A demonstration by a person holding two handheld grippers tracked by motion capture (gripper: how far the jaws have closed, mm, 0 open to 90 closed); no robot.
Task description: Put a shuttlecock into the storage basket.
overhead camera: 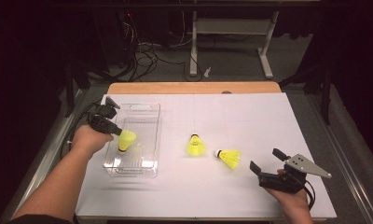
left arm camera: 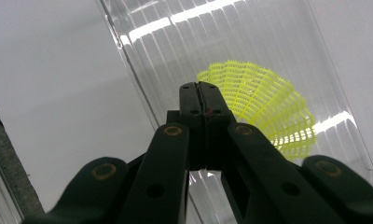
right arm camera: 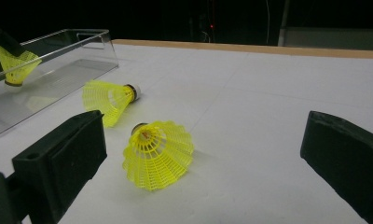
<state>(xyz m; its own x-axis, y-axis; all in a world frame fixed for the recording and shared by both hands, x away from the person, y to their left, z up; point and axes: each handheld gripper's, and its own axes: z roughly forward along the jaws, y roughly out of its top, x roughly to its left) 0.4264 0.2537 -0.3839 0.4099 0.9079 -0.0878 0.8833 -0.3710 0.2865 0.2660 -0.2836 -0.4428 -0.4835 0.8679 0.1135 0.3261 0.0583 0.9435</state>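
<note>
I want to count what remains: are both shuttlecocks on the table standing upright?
No: in the right gripper view both shuttlecocks lie on their sides on the table.

the high view is looking forward and down from above the person's side, taking in the whole white-covered table (overhead camera: 250,116), both forearms and the dark floor beyond. the left gripper view is riding close behind its own black jaws, pointing steeply down into the clear plastic tray (left arm camera: 142,93) with the yellow mesh shuttlecock (left arm camera: 264,107) just ahead. the right gripper view is sitting low near the tabletop, looking level across it between its own jaws. all three views are sharing that tray (overhead camera: 154,135) (right arm camera: 100,51) and its shuttlecock (overhead camera: 127,139) (right arm camera: 16,63).
</note>
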